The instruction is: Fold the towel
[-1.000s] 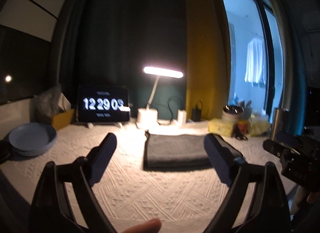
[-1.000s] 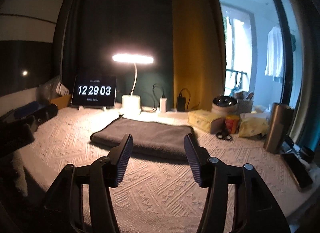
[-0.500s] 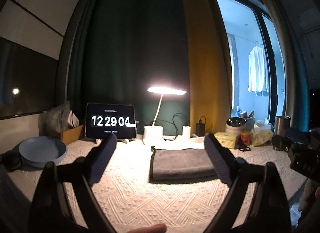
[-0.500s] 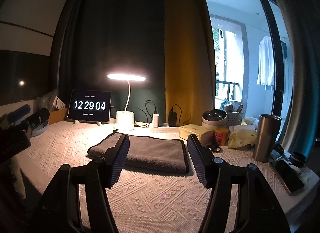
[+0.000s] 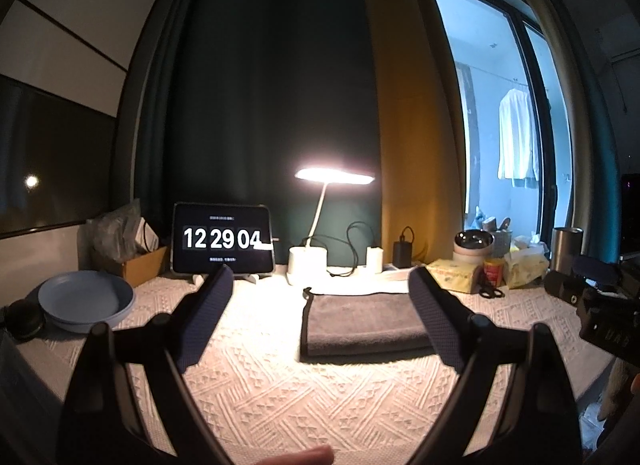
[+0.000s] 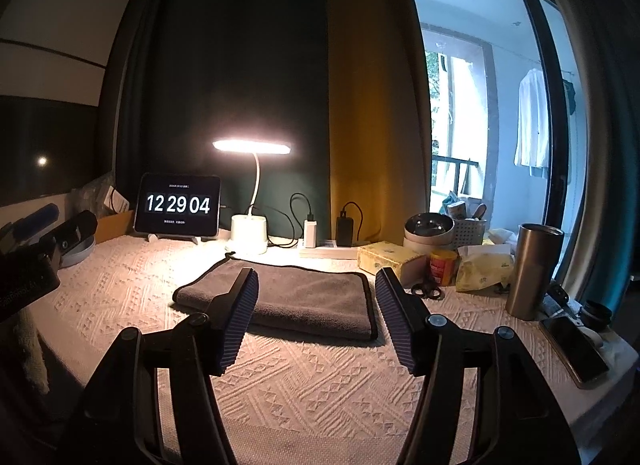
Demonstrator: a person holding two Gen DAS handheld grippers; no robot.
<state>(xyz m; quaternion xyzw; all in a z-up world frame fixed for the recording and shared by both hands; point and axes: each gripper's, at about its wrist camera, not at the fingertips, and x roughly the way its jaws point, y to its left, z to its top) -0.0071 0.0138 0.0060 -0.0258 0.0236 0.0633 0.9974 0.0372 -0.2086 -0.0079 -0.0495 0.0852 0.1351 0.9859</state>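
A dark grey towel (image 5: 362,323) lies folded flat in a rectangle on the white textured tablecloth (image 5: 280,397), in front of the lit desk lamp (image 5: 334,177). It also shows in the right wrist view (image 6: 296,299). My left gripper (image 5: 320,297) is open and empty, held above the table short of the towel. My right gripper (image 6: 316,305) is open and empty, also back from the towel's near edge. Neither touches the towel.
A tablet clock (image 5: 222,239) and chargers (image 6: 344,229) stand at the back. A blue bowl (image 5: 86,299) sits far left. Tissue packs (image 6: 388,261), a red can (image 6: 442,267), scissors (image 6: 428,291), a steel tumbler (image 6: 532,271) and a phone (image 6: 574,349) crowd the right.
Both grippers have drawn back and tilted up from the folded towel, so more of the room shows. The towel has not moved. Both stayed open.
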